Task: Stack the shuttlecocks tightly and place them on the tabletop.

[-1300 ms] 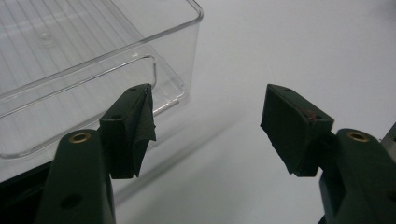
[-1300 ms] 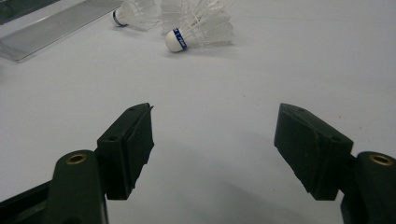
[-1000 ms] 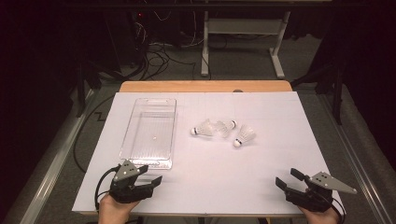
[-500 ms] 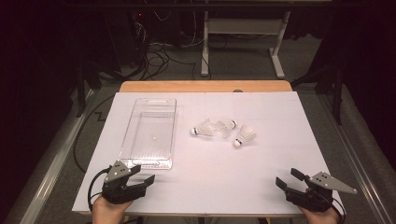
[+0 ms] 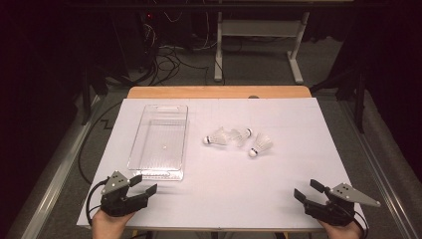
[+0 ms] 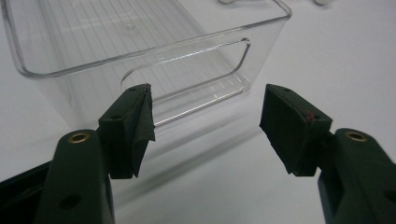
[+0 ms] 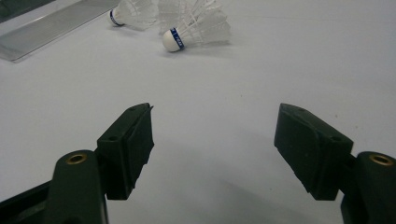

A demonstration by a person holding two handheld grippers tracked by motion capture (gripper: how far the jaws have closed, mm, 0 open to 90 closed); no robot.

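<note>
Both claws rested at the near edge of the white-topped desk (image 5: pixel 219 199), the left claw (image 5: pixel 142 185) at about seven o'clock and the right claw (image 5: pixel 304 191) at about five o'clock, each with its jaws spread wide and holding nothing. The clear rectangular plastic bin (image 5: pixel 159 142) stood empty just beyond the left claw, toward ten o'clock of the desk's middle, its near end wall with the handle slot (image 6: pixel 187 60) facing that claw. Three white feathered shuttlecocks lay on their sides near the centre: the left one (image 5: pixel 216 137) and the middle one (image 5: pixel 241 135) touching or nearly so, the right one (image 5: pixel 261 145) just beside them toward three o'clock. The likely job was to move them into the bin. The risk lay in the clustering: a claw closing on one shuttlecock could nudge its neighbour and set it rolling, and squeezing the feather skirt instead of the cork could crush it or let it slip free.
</note>
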